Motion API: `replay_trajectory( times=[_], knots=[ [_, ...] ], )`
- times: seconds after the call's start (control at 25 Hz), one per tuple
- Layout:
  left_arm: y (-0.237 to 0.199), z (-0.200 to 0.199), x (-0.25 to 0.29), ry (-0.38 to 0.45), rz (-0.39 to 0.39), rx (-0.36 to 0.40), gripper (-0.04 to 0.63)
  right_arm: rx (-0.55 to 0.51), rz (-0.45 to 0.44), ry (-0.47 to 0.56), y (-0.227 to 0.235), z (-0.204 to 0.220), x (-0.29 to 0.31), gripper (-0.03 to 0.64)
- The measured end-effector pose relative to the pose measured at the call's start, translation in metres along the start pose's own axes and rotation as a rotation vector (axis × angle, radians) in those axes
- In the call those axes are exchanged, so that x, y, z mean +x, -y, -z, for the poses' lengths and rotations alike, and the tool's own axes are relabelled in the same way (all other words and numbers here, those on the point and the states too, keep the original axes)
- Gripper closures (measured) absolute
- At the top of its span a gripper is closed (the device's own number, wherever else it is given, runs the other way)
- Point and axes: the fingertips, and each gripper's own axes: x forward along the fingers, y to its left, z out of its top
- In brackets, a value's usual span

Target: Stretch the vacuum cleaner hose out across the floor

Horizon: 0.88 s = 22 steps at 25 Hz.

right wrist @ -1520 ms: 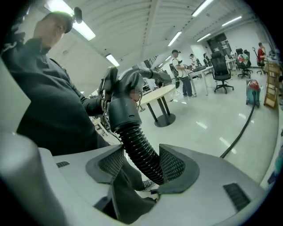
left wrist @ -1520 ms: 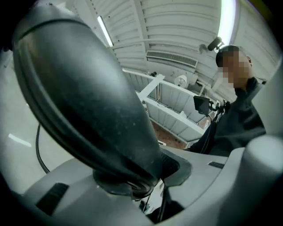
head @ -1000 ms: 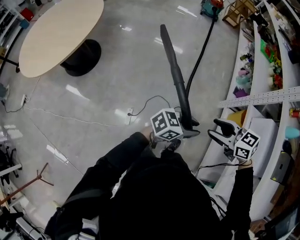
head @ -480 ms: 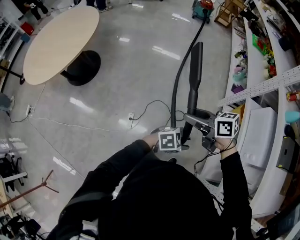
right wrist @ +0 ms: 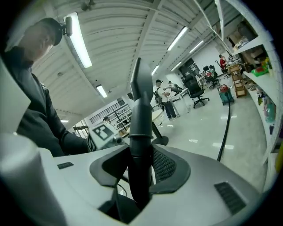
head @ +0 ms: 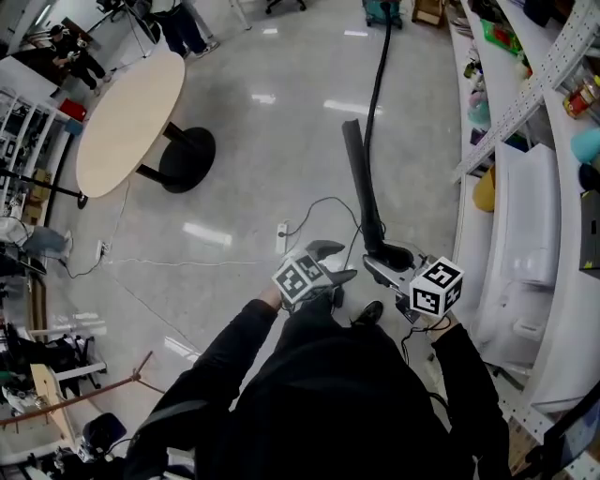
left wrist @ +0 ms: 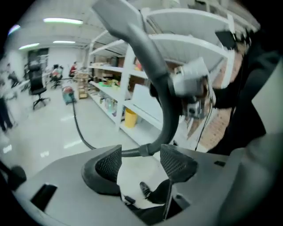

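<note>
Hose point(head: 378, 84): a thin black line across the pale floor point(head: 253, 141), running from the wand's handle end up to the vacuum body point(head: 382, 11) at the far top edge – nearly straight over most of its run, with a curve where it joins the handle
Wand point(head: 360, 183): dark rigid tube, raised off the floor and slanting away from the person, beside the white shelves point(head: 525, 225)
Right hand-held gripper point(head: 382, 269): clamped on the wand near its handle; its jaws have just been closing, and in its own view both pads press the tube's sides
Left hand-held gripper point(head: 335, 263): jaws standing apart, having just been opening; nothing between the pads point(left wrist: 108, 162) – the hose bend shows only beyond them
Done, as judged: the hose looks drawn out most of the way from the vacuum body
Left, as judged: take out the remaining curve near the handle and lay the wand down on the floor; it is not yet set down
</note>
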Motion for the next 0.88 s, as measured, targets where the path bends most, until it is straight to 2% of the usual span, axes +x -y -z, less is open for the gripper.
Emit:
replay_trajectory(
  times=[0.08, 0.12, 0.2, 0.32, 0.36, 0.48, 0.6, 0.68, 0.72, 0.76, 0.8, 0.88],
  knots=[
    [0.008, -0.022, -0.03, 0.174, -0.006, -0.18, 0.327, -0.007, 0.014, 0.015, 0.003, 0.031, -0.015, 0.459],
    [0.015, -0.038, -0.048, 0.271, -0.001, -0.247, 0.327, -0.02, 0.021, 0.013, 0.001, 0.048, -0.019, 0.457],
    [0.029, -0.074, -0.075, 0.437, 0.009, -0.328, 0.309, -0.071, 0.037, -0.016, -0.003, 0.078, -0.023, 0.459],
    [0.034, -0.109, -0.092, 0.571, 0.012, -0.4, 0.226, -0.133, 0.046, -0.059, -0.014, 0.106, -0.02, 0.459],
    [0.033, -0.114, -0.094, 0.594, 0.014, -0.424, 0.204, -0.135, 0.046, -0.064, -0.019, 0.112, -0.018, 0.459],
    [0.031, -0.112, -0.095, 0.609, 0.013, -0.453, 0.198, -0.123, 0.062, -0.063, -0.029, 0.126, -0.011, 0.459],
    [0.028, -0.089, -0.092, 0.578, -0.021, -0.456, 0.199, -0.155, 0.08, -0.086, -0.042, 0.142, 0.0, 0.459],
    [0.02, -0.069, -0.097, 0.579, -0.025, -0.499, 0.199, -0.202, 0.083, -0.126, -0.054, 0.155, 0.013, 0.459],
    [0.018, -0.061, -0.102, 0.591, -0.015, -0.518, 0.201, -0.22, 0.084, -0.148, -0.061, 0.161, 0.02, 0.459],
    [0.018, -0.055, -0.109, 0.604, -0.005, -0.523, 0.239, -0.229, 0.084, -0.165, -0.069, 0.166, 0.028, 0.459],
    [0.02, -0.049, -0.117, 0.611, 0.001, -0.509, 0.272, -0.232, 0.085, -0.177, -0.077, 0.17, 0.035, 0.459],
    [0.027, -0.04, -0.134, 0.611, 0.005, -0.444, 0.275, -0.237, 0.096, -0.196, -0.092, 0.175, 0.052, 0.459]
  ],
)
